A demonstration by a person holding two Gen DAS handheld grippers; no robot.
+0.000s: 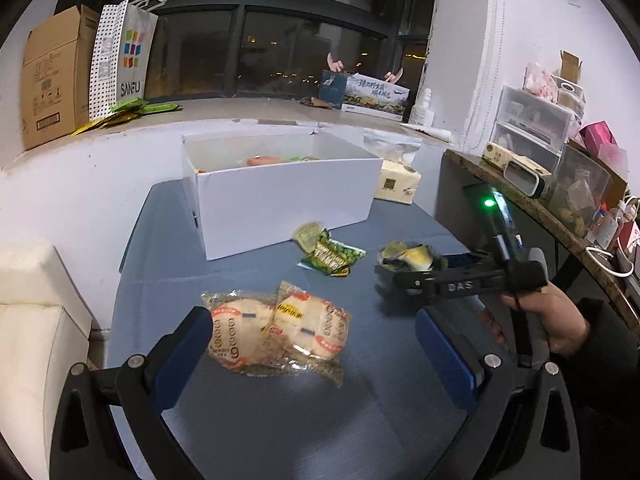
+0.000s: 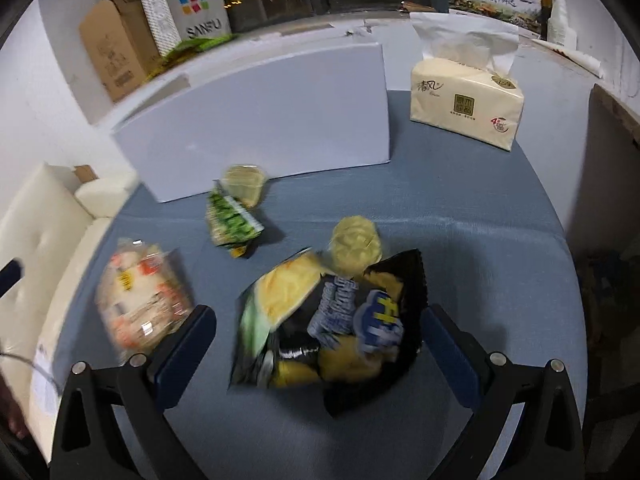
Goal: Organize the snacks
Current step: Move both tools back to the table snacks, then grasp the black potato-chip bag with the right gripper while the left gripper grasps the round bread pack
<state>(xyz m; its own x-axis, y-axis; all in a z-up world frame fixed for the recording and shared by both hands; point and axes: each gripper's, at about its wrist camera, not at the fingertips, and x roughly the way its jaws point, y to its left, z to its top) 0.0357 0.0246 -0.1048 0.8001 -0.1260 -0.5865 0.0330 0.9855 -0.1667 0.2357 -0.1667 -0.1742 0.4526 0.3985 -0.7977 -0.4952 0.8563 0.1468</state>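
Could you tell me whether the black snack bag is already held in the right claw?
No, the black snack bag lies on the blue table between the open right claw's spread fingers.

Home room: cream sofa (image 1: 36, 320), tissue pack (image 2: 466, 108), cluttered shelf (image 1: 540, 200).

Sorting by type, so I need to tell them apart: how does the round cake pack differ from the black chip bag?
The round cake pack is clear, showing pale discs with orange print; the black chip bag is opaque, with yellow and blue print. The cake pack lies between the left gripper's open jaws, the chip bag between the right gripper's. Both lie ungrasped on the blue table.
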